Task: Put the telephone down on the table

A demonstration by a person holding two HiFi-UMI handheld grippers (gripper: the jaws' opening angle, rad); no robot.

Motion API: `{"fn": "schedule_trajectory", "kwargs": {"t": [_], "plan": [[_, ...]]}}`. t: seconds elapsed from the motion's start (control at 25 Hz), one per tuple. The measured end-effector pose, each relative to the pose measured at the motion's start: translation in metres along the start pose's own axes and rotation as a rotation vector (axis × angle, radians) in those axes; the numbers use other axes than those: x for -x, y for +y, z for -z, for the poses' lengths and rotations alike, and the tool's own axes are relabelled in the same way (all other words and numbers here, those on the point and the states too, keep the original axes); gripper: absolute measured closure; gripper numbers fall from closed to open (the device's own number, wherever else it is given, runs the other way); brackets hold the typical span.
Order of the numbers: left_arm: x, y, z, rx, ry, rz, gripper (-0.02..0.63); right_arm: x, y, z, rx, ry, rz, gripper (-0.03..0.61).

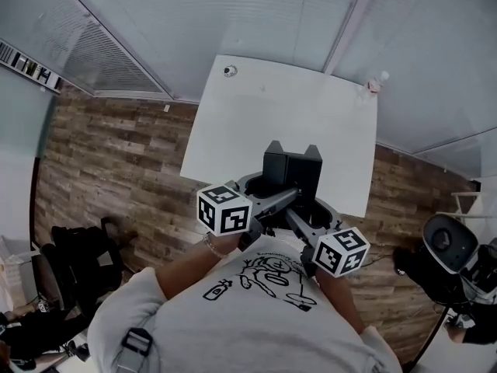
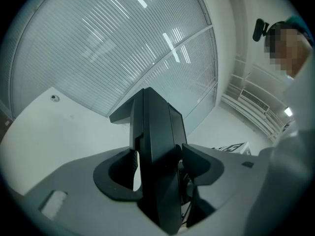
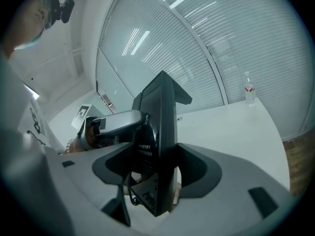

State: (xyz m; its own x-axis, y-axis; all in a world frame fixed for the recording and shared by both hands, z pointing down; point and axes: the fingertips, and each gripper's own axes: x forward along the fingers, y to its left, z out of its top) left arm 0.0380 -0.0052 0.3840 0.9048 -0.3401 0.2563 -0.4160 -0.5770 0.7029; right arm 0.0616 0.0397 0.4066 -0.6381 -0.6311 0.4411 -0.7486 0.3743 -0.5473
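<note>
**Desk:** Any wording we can quote?

**Photographer:** None. Pale print sits on the dark underside of the telephone [image 3: 165, 132], near six o'clock in the right gripper view, too blurred to read.

**Desk:** The bottle?

**Photographer:** The bottle [image 3: 249, 90], at two o'clock, wears a red label with lettering too small to read.

**Desk:** Head view?

**Photographer:** The shirt [image 1: 268, 274], at six o'clock, has a black line drawing and no legible words. The left cube [image 1: 224, 208], at seven o'clock, and the right cube [image 1: 342, 251], at four, show black-and-white square markers, not letters.

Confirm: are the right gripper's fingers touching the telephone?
Touching. The right gripper view shows the black telephone clamped between the right gripper fingers, with the finger at picture right flush against its side.
</note>
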Motion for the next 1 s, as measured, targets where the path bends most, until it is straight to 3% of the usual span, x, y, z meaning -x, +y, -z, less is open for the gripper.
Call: {"fn": "schedule_trajectory", "kwargs": {"t": [0.4,0.68,1.0], "plan": [[-0.009,0.065,-0.071,0.020,-0.018,0.005,0.330,-0.074,-0.016,-0.059,0.009,0.021,0.009,0.318],[-0.013,0.096,-0.093,0.014,-0.003,0.009,0.330,-0.108,-0.025,-0.075,-0.005,0.018,0.017,0.318],[-0.035,0.098,-0.107,0.023,-0.025,-0.008,0.330,-0.107,-0.045,-0.093,0.011,0.034,-0.001,0.318]]}}
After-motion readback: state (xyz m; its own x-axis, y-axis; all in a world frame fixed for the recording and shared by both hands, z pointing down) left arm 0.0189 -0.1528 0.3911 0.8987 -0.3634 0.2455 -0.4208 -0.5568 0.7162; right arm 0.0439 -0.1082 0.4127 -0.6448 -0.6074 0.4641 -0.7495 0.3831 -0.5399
